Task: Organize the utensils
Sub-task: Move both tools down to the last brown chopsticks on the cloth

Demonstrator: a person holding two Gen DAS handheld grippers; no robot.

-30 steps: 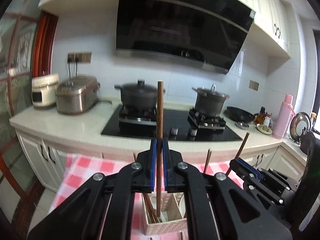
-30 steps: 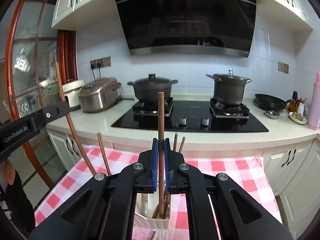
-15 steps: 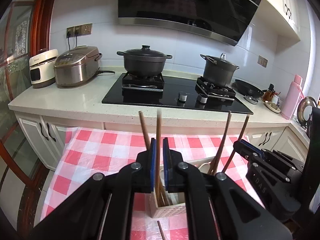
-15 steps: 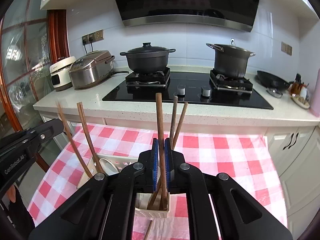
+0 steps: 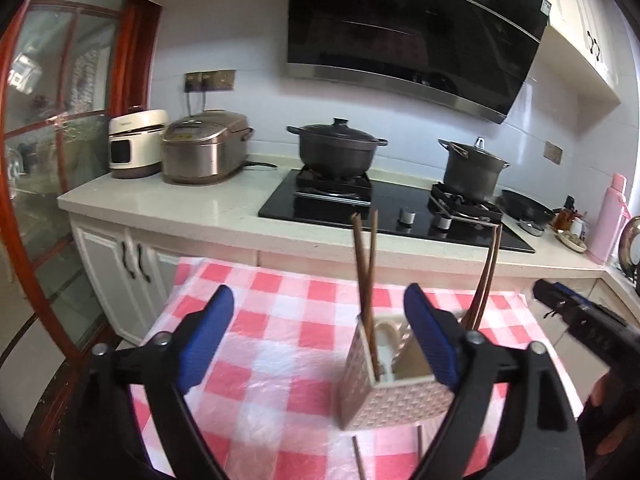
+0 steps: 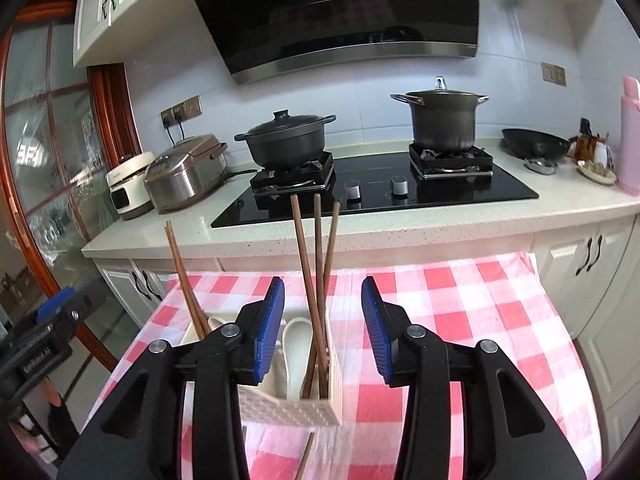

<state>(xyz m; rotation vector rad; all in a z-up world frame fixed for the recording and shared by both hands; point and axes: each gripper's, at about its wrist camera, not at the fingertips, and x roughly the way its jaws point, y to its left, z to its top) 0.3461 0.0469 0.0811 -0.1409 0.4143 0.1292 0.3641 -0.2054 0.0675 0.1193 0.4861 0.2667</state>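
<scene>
The left gripper (image 5: pixel 316 336) stands wide with nothing between its blue pads, and the right gripper (image 6: pixel 323 330) is wide and empty too. Just beyond them the chopsticks (image 6: pixel 316 280) lean upright in the woven holder (image 6: pixel 296 410) beside a white spoon (image 6: pixel 296 344), probably so they stay sorted. More chopsticks (image 6: pixel 306 456) lie on the checked cloth (image 6: pixel 460 312), apparently waiting.
</scene>
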